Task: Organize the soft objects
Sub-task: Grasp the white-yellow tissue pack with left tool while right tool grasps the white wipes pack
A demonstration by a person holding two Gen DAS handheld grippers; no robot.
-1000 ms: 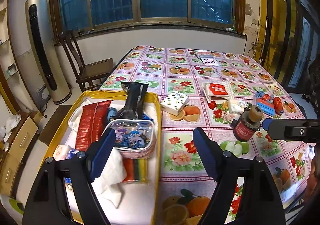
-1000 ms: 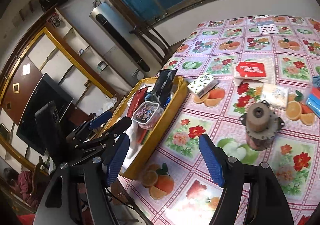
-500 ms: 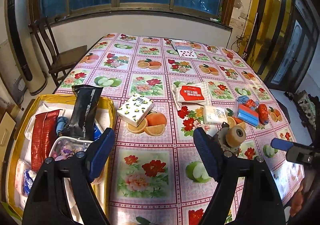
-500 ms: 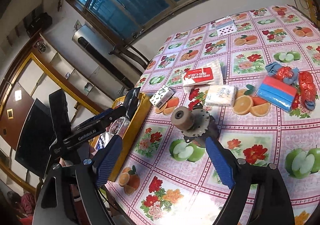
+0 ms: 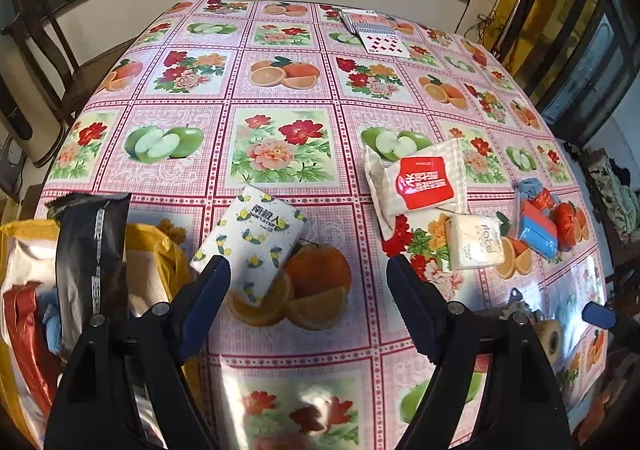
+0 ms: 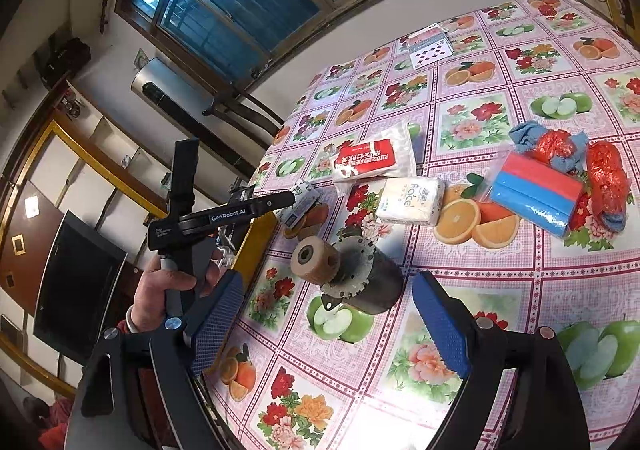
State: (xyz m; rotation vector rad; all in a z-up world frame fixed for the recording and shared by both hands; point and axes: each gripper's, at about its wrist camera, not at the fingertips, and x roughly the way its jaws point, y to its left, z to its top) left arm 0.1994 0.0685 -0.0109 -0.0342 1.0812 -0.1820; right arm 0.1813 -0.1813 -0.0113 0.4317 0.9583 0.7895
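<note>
The left gripper [image 5: 308, 304] is hanging over the near part of the table with its jaws spread wide and nothing between them, and the lemon-print tissue pack [image 5: 250, 242] is lying just ahead of its left finger, close enough that the blue pad [image 5: 204, 300] is overlapping the pack's near corner in the left wrist view — whether it is touching I cannot tell. The pack is resting flat on the flowered tablecloth [image 5: 280, 89], its long axis slanting from near-left to far-right, so it is sitting crosswise to neither jaw but at an angle to both. It is also lying just beside the yellow tray [image 5: 158, 238], where a black packet [image 5: 90, 246] and a red wrapper [image 5: 22, 326] are already resting. The right gripper [image 6: 328, 326] is likewise gaping open and holding nothing, and it is pointing at a dark bottle with a tan cap [image 6: 340, 274] lying on its side, not at anything soft. Farther right the red-label tissue pack [image 5: 420, 179], the small white pack [image 5: 474, 242] and the blue and red sponge bundle [image 5: 538, 228] are waiting — all well apart from the tray. By my reading the left gripper is the nearer one for the lemon-print pack, and it needs to shift leftward and turn so the jaws straddle the pack's short side.
</note>
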